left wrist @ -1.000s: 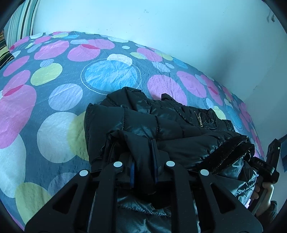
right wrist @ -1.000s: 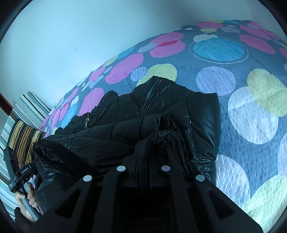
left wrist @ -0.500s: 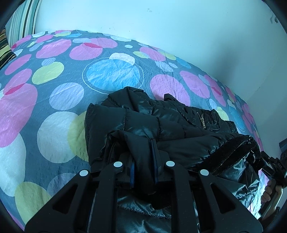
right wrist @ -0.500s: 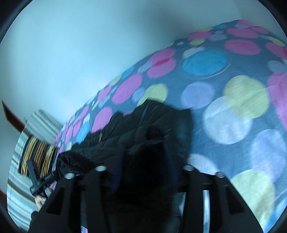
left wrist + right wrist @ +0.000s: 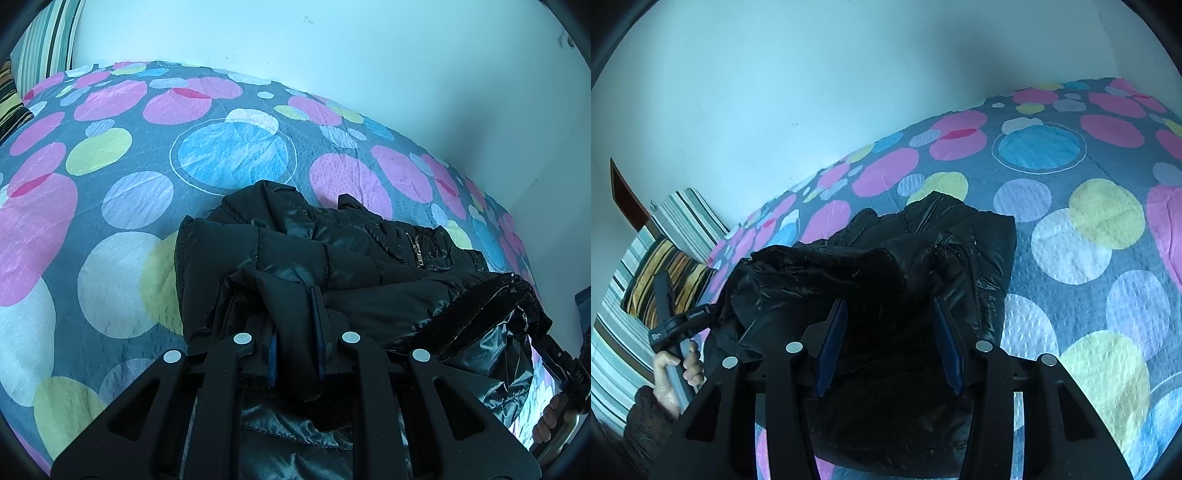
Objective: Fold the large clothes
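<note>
A black puffer jacket (image 5: 369, 258) lies bunched on the spotted bedspread (image 5: 110, 258). My left gripper (image 5: 293, 310) is shut on a fold of its near edge, with the fabric pinched between the blue pads. In the right wrist view the jacket (image 5: 960, 240) sits below and ahead of my right gripper (image 5: 889, 301). That gripper's jaws stand wide apart. The dark fabric shows between the pads (image 5: 833, 339), but they do not press on it. A hand (image 5: 670, 380) holds the left tool at the jacket's far left corner.
The bedspread (image 5: 1089, 258) spreads wide to the right of the jacket. Striped pillows (image 5: 672, 273) lie at the left end of the bed. A pale wall (image 5: 332, 55) runs along the far side. A hand (image 5: 550, 421) shows at the right edge.
My right gripper has let go of the jacket's zipper edge, opened wide and drawn back and up. The left gripper has kept its hold in place.
</note>
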### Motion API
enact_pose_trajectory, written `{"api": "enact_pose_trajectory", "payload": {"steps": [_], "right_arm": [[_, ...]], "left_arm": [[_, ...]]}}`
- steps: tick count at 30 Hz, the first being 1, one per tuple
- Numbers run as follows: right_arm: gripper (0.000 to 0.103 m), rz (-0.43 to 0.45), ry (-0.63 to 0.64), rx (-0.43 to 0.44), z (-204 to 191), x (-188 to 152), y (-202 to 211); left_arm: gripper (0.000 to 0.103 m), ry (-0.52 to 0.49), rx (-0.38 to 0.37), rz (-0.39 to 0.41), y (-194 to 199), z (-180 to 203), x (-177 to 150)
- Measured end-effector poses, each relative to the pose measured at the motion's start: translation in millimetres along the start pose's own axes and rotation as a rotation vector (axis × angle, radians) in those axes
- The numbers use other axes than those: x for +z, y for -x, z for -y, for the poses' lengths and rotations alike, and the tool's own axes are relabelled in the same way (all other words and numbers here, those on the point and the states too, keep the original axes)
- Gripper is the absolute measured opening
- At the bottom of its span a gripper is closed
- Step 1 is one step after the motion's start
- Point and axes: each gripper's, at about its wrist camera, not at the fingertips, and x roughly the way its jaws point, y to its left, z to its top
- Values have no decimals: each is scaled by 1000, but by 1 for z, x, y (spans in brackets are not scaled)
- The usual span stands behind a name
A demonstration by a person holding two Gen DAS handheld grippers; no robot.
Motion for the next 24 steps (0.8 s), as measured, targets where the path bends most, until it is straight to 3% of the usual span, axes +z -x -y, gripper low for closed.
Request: {"api": "enact_pose_trajectory", "payload": {"steps": [4,12,14,19,22,23,24], "right_arm": [[47,-27,-1,17,-1,1,-5],[47,-67,42,-35,-11,16,-45],[40,-91,49,-66,-10,16,-58],[38,-118,45,-95,-2,11,-75],[38,-127,55,-110,-3,10,-78],[38,-127,58,-114,-4,10,-79],[38,-128,60,-117,-4,10,-79]], "left_arm": [[16,-2,-3,0,-1,-1,1],[21,-5,-30,-4,4,-2,5],[27,7,-67,-6,10,-6,7],[34,65,-207,-39,21,-25,15],[44,103,-288,-47,29,-37,17],[50,102,-280,-35,35,-40,17],[70,88,-219,20,45,-43,16]]}}
